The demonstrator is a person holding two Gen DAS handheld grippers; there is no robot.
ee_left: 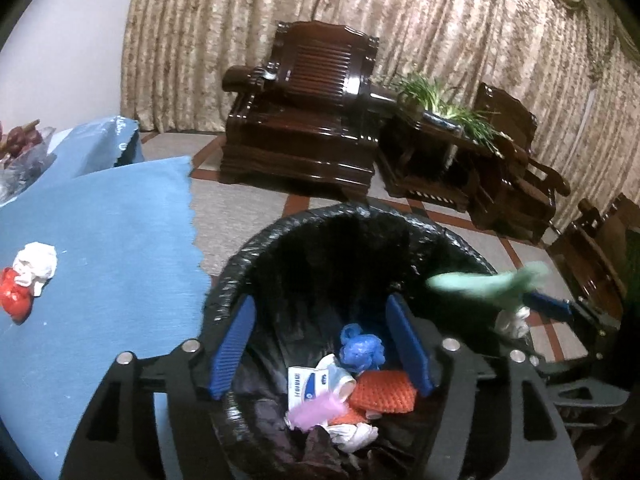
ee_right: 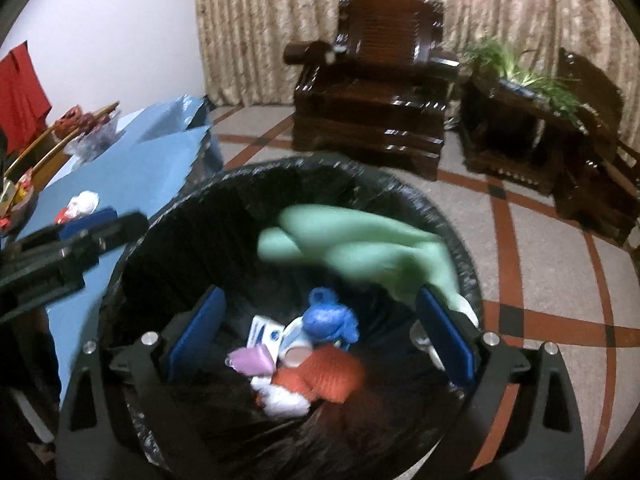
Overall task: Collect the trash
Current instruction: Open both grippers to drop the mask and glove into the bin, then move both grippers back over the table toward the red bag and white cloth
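Right below my two hand-held grippers sits the black-lined round trash bin [ee_right: 400, 188], already holding a crumpled blue bag [ee_right: 330, 318], an orange mesh piece [ee_right: 332, 376], a pink scrap and white papers. My right gripper [ee_right: 320, 336] is spread wide over the bin's mouth with nothing pinched. A pale green soft piece of trash [ee_right: 352, 252] blurs just ahead of its right pad, inside the rim — falling, I judge. My left gripper [ee_left: 324, 348] is also parted and empty, hovering over the same bin.

What is left to collect lies to my left: a crumpled white tissue [ee_left: 36, 266] touching a red wrapper [ee_left: 14, 296] on the blue cloth-covered table [ee_left: 112, 240] just beside the bin. The left gripper is nearer, so the next reach likely swings that way. The pair's long axis I cannot tell.

Farther off, the table carries more clutter — indistinct. Beyond lie a tiled floor with red lines, a dark carved wooden armchair [ee_left: 304, 120], a green plant and beige curtains.
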